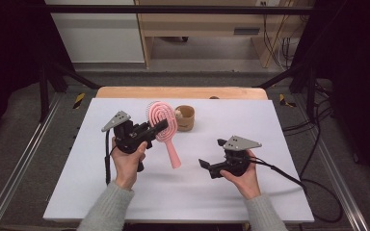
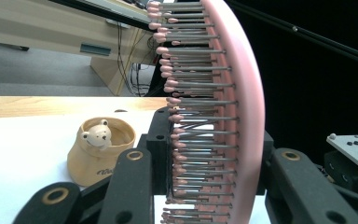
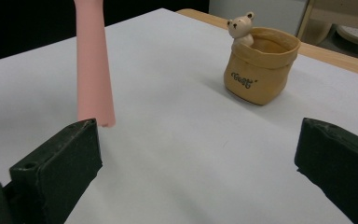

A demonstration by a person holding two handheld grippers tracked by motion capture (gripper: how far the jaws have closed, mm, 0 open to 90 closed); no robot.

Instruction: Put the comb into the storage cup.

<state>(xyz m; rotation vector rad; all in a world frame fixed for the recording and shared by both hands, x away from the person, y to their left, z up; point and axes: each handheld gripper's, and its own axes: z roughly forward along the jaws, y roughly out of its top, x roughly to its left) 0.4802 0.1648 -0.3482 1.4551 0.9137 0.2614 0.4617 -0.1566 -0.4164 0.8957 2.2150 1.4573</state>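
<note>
White surface (image 1: 183,192), dark surroundings. Left tongs (image 1: 160,127) clamped on the head of the pink hairbrush (image 1: 164,126), held clear of the surface, handle hanging toward the right tongs (image 1: 212,155); those stand wide with nothing between. Tan bear pot (image 1: 185,118) just behind the brush.

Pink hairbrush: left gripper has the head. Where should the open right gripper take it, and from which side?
Probably the handle's free lower end. The pink hairbrush hangs tilted from the left gripper, clamped across its head, so the slim, smooth handle is the bare part. The right gripper could come from the handle's right, jaws open, straddling it crosswise.
</note>
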